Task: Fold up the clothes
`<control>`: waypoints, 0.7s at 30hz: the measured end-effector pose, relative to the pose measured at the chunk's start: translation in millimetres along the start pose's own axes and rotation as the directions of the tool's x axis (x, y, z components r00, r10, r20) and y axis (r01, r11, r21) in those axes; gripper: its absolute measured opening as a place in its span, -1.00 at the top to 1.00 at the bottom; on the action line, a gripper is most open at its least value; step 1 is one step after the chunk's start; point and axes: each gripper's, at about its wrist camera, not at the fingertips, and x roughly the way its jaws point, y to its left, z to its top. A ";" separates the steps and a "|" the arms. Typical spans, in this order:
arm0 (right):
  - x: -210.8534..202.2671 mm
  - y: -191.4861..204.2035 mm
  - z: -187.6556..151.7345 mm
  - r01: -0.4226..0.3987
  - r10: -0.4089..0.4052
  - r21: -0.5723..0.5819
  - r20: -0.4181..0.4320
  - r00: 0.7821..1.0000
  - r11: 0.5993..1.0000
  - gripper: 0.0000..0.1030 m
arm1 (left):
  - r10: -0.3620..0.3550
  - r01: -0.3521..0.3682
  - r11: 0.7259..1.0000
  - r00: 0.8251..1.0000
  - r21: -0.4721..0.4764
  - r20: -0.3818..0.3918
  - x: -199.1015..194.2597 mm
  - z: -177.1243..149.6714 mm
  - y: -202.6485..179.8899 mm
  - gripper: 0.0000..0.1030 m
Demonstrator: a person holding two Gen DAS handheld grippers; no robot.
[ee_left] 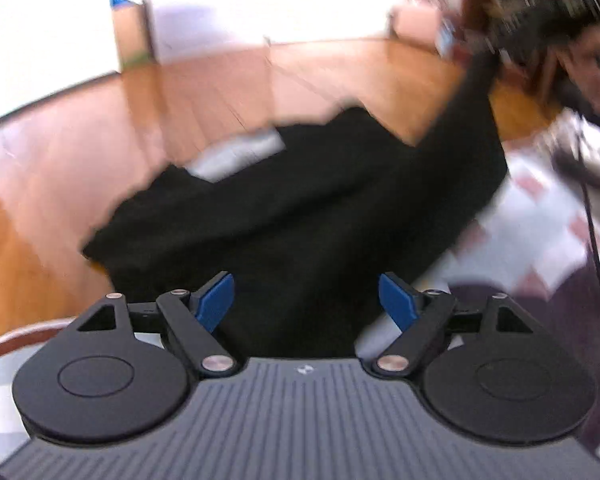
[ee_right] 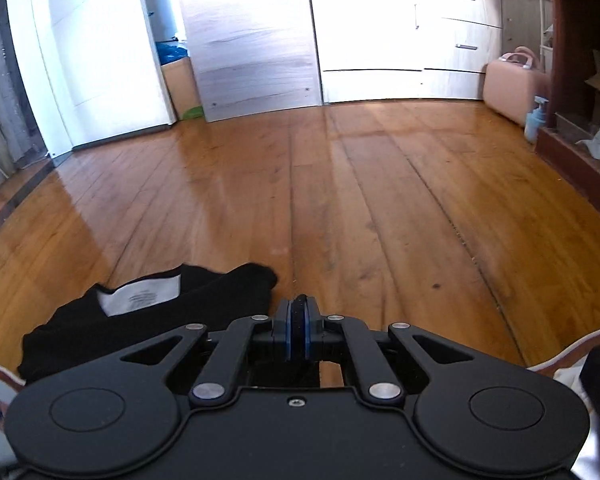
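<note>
My right gripper (ee_right: 299,330) is pinched on a corner of the black shirt (ee_left: 300,208), lifting it off the floor (ee_right: 340,200). Left gripper (ee_left: 306,304) is wide open and empty over the rest. That thin pinch could slip if I yank.

No legible text in either view. A white label (ee_right: 140,295) inside the black garment (ee_right: 148,328) carries grey print, too small and blurred to read. A small pale mark (ee_left: 302,369) sits on the left claw's housing, unreadable.
</note>
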 end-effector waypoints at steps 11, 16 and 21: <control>29.5 -5.6 -15.7 0.076 -0.076 -0.005 -0.061 0.995 0.997 0.86 | 0.078 -0.075 0.996 0.994 0.040 -0.082 6.1 -17.4 13.1 0.71; 34.2 -10.2 -14.1 0.065 -0.059 0.054 -0.109 0.992 0.996 0.85 | 0.051 -0.051 0.995 0.999 -0.087 -0.002 -14.1 -11.9 46.8 0.73; 21.2 -7.6 -11.1 -0.033 0.040 0.082 -0.081 0.996 0.996 0.85 | 0.133 -0.119 0.972 0.989 -0.201 0.058 -24.6 -9.9 74.0 0.73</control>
